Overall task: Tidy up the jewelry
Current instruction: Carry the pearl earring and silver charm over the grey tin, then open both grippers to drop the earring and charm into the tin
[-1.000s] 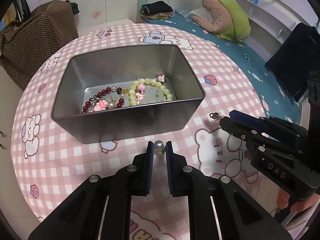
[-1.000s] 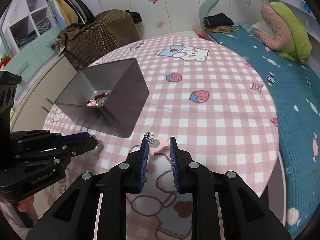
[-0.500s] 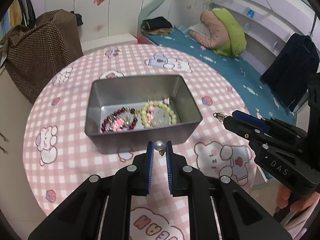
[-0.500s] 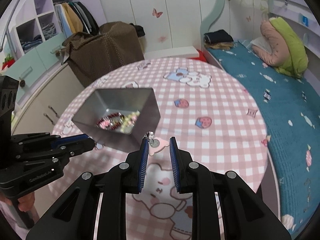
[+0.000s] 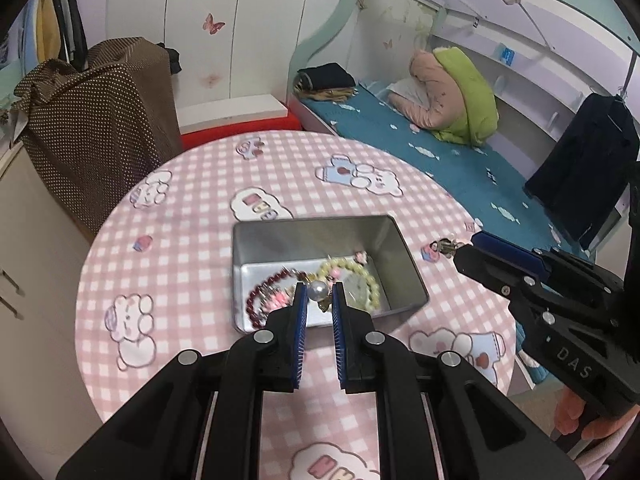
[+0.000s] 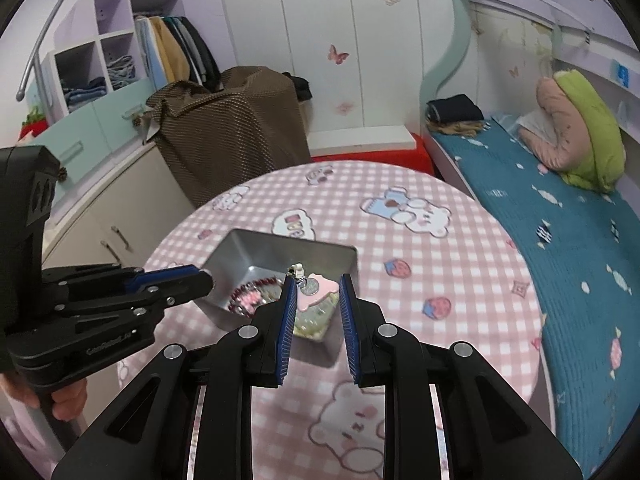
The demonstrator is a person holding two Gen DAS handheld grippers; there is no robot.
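1. Your left gripper [image 5: 319, 294] pinches the pearl earring [image 5: 319, 290] between narrowly parted fingers, above the tin [image 5: 400, 256].
2. Your right gripper [image 6: 317, 289], at the tin's 3 o'clock, clamps the pink charm [image 6: 316, 293], fingers slightly wider.
3. Bracelets [image 5: 362, 280] lie inside the tin.

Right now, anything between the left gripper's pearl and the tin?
Nothing visible. The left gripper holds the pearl earring above the open metal tin; no lid, only bracelets on its floor.
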